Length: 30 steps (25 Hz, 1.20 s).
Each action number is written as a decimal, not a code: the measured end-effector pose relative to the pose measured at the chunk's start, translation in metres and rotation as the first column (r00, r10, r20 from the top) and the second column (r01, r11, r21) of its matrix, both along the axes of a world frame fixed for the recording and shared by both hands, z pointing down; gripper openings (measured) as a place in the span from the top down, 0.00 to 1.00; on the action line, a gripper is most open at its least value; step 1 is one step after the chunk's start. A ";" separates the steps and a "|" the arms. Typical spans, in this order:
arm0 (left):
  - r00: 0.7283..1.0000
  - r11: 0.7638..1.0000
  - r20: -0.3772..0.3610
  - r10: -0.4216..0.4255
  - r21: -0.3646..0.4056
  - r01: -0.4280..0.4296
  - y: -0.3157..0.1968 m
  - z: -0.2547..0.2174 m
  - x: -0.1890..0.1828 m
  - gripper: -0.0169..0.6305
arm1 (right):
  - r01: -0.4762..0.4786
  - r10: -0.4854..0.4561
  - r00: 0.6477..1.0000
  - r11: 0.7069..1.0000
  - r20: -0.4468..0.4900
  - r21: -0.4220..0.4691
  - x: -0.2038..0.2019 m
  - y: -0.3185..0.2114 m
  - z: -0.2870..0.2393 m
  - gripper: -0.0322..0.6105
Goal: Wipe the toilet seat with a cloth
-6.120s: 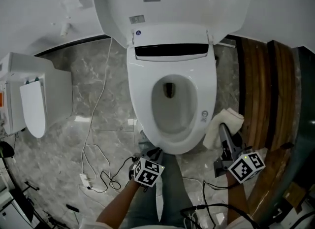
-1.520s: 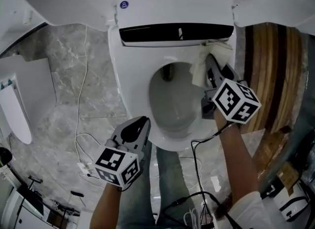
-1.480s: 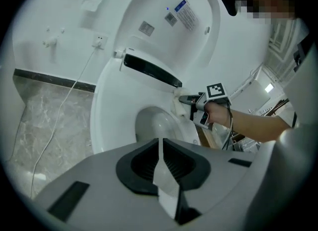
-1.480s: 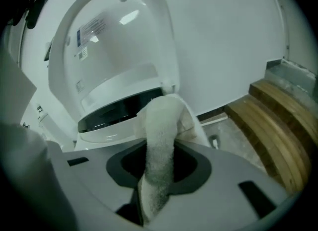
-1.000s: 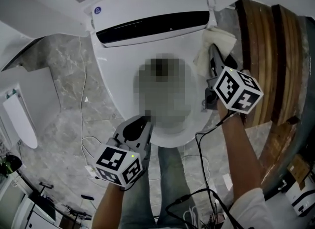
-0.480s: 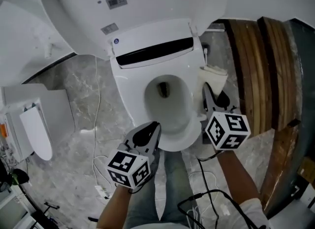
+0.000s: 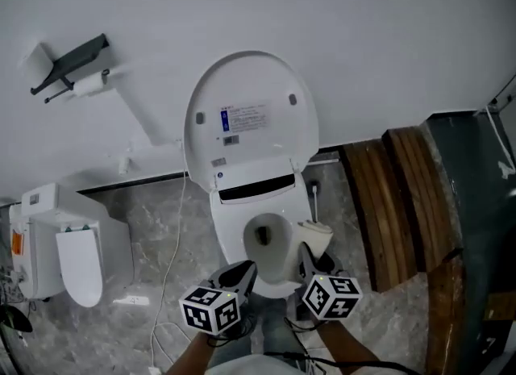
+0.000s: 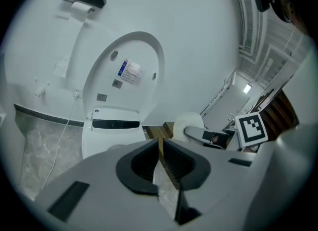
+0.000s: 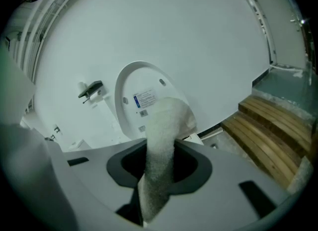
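Cloth (image 9: 166, 120): clamped lengthwise in right gripper (image 9: 159, 161) | points toward raised lid (image 9: 130, 83)

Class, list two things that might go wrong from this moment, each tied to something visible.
1. The cloth is pinched by the right gripper with its free end flopping forward, so it may slip out and land in the open bowl.
2. A white cable trails over the floor beside the toilet, where a foot might catch it.
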State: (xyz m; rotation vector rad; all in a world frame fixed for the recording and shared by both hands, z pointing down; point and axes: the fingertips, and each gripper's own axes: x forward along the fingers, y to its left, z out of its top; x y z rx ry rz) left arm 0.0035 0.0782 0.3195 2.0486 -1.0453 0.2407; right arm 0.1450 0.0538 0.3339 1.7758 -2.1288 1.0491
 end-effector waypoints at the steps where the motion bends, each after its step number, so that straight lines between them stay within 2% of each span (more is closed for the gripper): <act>1: 1.000 1.000 0.003 0.007 -0.004 -0.007 0.006 -0.011 -0.001 0.91 | 0.003 -0.003 1.000 1.000 0.005 -0.004 -0.005 0.010 -0.011 0.80; 5: 0.999 0.999 -0.021 0.044 -0.005 -0.044 0.030 -0.051 0.001 0.91 | -0.006 0.006 1.000 1.000 0.001 -0.028 -0.016 0.053 -0.041 0.80; 11: 0.998 0.998 -0.035 0.052 0.039 -0.050 0.038 -0.077 -0.003 0.93 | -0.001 0.001 1.000 0.995 0.007 -0.103 -0.037 0.098 -0.038 0.80; 19: 0.996 0.994 0.009 0.090 0.065 -0.091 0.041 -0.078 -0.001 0.95 | -0.032 0.031 0.999 0.999 -0.017 -0.038 -0.044 0.094 -0.065 0.80; 30: 0.992 0.989 0.033 0.122 0.083 -0.124 0.043 -0.086 0.012 0.96 | -0.020 0.020 0.999 1.000 -0.025 -0.011 -0.043 0.093 -0.080 0.80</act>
